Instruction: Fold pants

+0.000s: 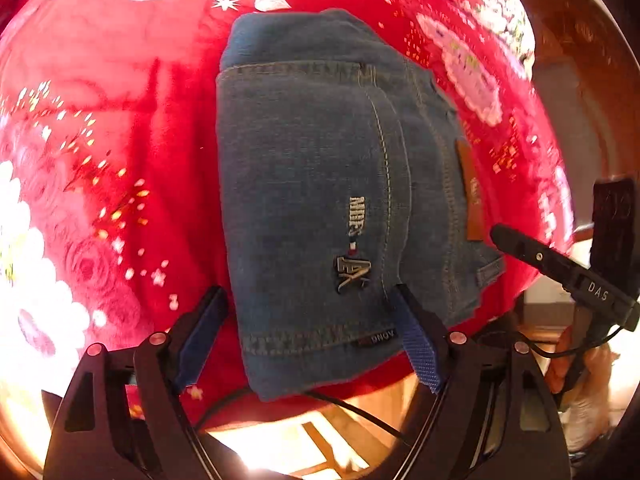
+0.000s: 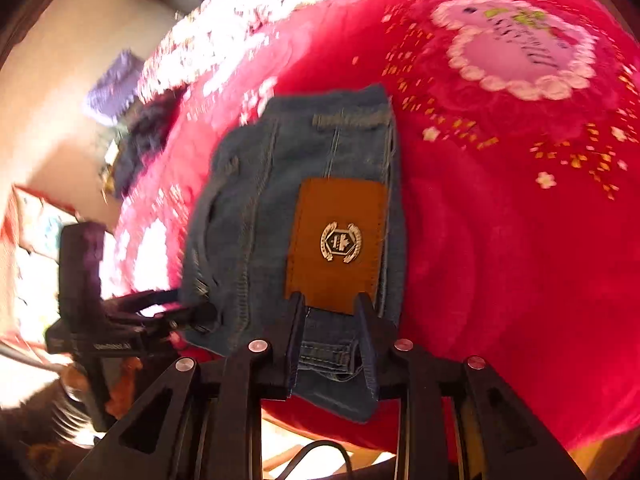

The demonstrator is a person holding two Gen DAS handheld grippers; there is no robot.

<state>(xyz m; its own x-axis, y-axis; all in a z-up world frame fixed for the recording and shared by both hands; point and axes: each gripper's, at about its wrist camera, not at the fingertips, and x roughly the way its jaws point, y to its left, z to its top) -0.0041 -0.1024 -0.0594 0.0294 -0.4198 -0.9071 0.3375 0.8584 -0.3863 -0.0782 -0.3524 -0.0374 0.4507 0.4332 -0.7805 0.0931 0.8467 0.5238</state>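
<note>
Blue jeans [image 1: 312, 184] lie folded into a compact stack on a red flowered blanket [image 1: 132, 128]. A brown leather waistband patch [image 1: 469, 196] shows on their right edge. My left gripper [image 1: 308, 300] is open, its fingers spread over the near end of the stack. In the right wrist view the jeans [image 2: 260, 208] fill the middle, with the brown patch [image 2: 338, 240] just ahead of my right gripper [image 2: 330, 304]. Its jaws stand a little apart, astride the waistband; I cannot tell whether they pinch the cloth. The right gripper [image 1: 560, 264] also shows at the left wrist view's right edge.
The red blanket [image 2: 500, 220] covers a bed whose near edge runs just under both grippers. A pink scalloped label print [image 2: 520, 44] lies beyond the jeans. A purple cloth [image 2: 116, 88], dark clothes [image 2: 140, 140] and a box [image 2: 36, 216] sit at the left.
</note>
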